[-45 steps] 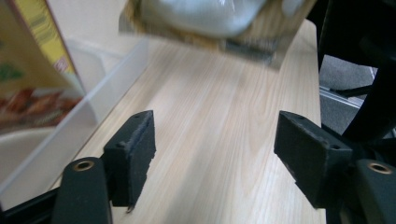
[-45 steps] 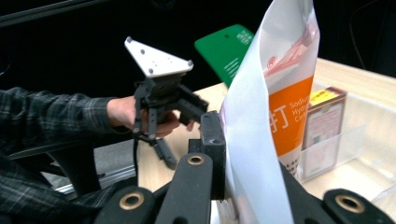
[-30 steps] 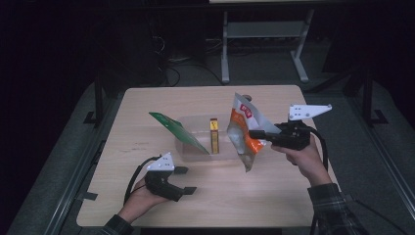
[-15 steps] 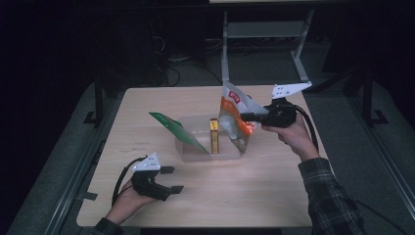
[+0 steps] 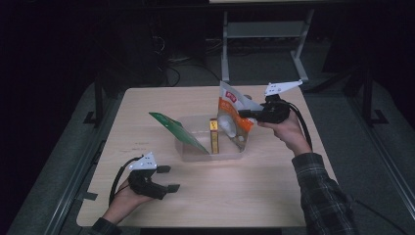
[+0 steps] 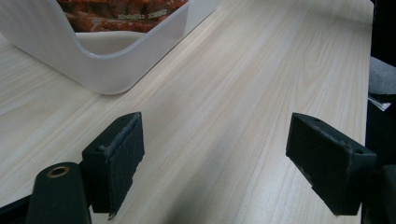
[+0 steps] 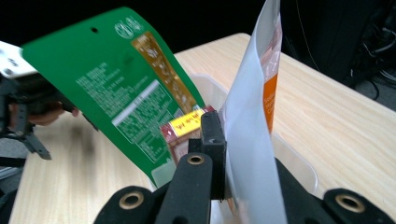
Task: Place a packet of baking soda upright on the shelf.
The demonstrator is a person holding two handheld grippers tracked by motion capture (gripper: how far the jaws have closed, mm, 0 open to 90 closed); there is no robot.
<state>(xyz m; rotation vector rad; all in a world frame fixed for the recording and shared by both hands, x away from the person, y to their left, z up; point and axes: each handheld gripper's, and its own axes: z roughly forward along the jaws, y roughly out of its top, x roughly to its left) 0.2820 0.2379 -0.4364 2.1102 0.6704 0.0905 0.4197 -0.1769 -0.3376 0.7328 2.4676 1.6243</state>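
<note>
Claw [image 5: 243,113] pinching pouch [image 5: 234,117], bin [image 5: 198,155] below

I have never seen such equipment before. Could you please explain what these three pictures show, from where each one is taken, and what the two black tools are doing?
A person sits at a pale wooden table and holds a black two-jaw tool, a hand-held gripper, in each hand. The high view looks down from above the person's side. The other two pictures come from small cameras riding on each tool, looking along its jaws.

On the table stands a clear plastic tub. In it lean a flat green packet and a small red and yellow packet.

The right hand-held gripper is shut on a white and orange snack bag, held at the tub's far end. The right gripper view shows the bag's white back pinched between the jaws.

The left hand-held gripper is open and holds nothing, near the table's front edge. Its view shows its two fingers wide apart above bare wood, with the tub's corner ahead.
</note>
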